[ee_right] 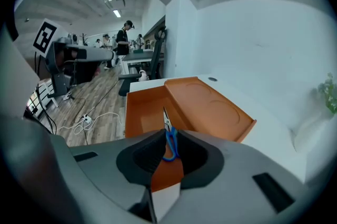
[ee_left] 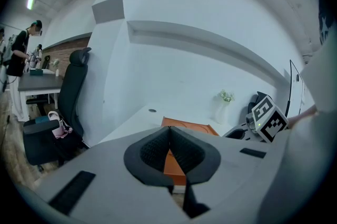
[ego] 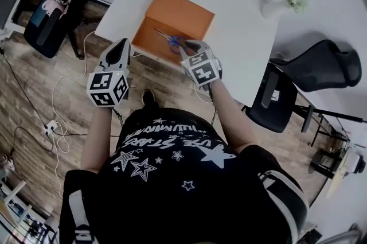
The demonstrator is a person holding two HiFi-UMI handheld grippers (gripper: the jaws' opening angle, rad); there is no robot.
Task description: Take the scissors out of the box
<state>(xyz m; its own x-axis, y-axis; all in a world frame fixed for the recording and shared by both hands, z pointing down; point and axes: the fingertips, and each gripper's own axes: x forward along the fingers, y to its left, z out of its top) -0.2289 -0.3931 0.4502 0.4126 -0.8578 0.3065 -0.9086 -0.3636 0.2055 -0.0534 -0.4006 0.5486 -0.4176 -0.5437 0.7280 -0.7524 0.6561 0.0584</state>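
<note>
An orange box (ego: 153, 41) stands open at the near edge of the white table (ego: 241, 30), its lid (ego: 179, 11) lying behind it. Blue-handled scissors (ego: 170, 39) hang over the box's inside, blades pointing away from me. My right gripper (ego: 184, 49) is shut on their handles. In the right gripper view the scissors (ee_right: 169, 136) sit between the pads, with the box (ee_right: 139, 112) beyond. My left gripper (ego: 121, 45) hovers left of the box, off the table's edge. In the left gripper view my left gripper (ee_left: 169, 130) has its pads together and holds nothing.
A white vase with flowers (ego: 284, 0) stands on the table to the right. A black office chair (ego: 318, 68) is at the right, and another chair (ego: 49, 19) at the left. Cables (ego: 57, 122) trail over the wooden floor. People work at desks in the far background.
</note>
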